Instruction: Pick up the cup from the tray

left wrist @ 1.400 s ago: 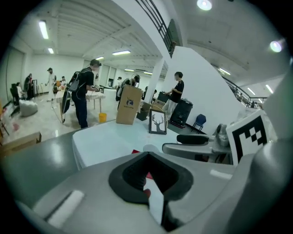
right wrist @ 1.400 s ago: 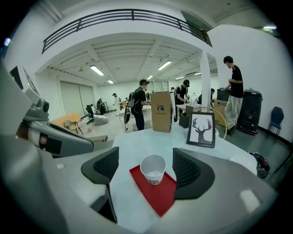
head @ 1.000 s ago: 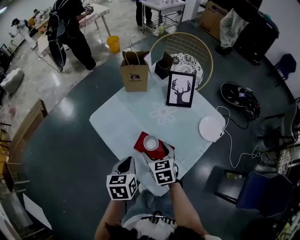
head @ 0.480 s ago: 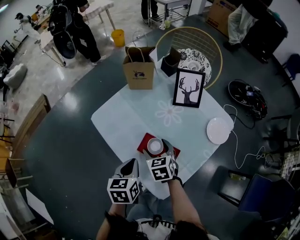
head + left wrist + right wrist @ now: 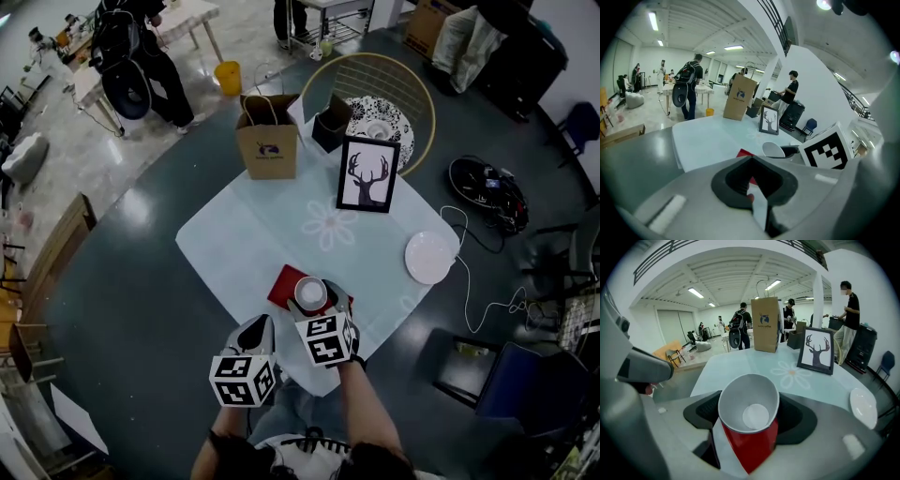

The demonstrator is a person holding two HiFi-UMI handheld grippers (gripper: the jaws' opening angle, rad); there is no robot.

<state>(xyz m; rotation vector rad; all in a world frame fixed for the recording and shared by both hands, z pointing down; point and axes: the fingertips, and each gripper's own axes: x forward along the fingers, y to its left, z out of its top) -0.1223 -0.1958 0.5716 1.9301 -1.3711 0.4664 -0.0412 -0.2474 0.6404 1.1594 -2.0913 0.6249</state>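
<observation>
A red paper cup (image 5: pixel 749 427) with a white inside is clamped between the jaws of my right gripper (image 5: pixel 748 434), tilted with its mouth toward the camera. In the head view the cup (image 5: pixel 310 292) hangs over the red tray (image 5: pixel 282 284) near the front edge of the pale table (image 5: pixel 244 234), with the right gripper (image 5: pixel 317 306) shut on it. My left gripper (image 5: pixel 255 330) hovers just left of the tray at the table's front edge, jaws together and holding nothing. The left gripper view shows the cup's rim (image 5: pixel 773 149) and a bit of the tray (image 5: pixel 743 153).
At the table's far side stand a brown paper bag (image 5: pixel 267 141), a framed deer picture (image 5: pixel 366 176) and a black box (image 5: pixel 328 127). A white plate (image 5: pixel 430 257) lies at the right edge. A round chair (image 5: pixel 380 103) sits behind; people stand in the background.
My right gripper has closed round the cup, and the cup now looks slightly higher, over the tray rather than on it. The left gripper has barely shifted.
</observation>
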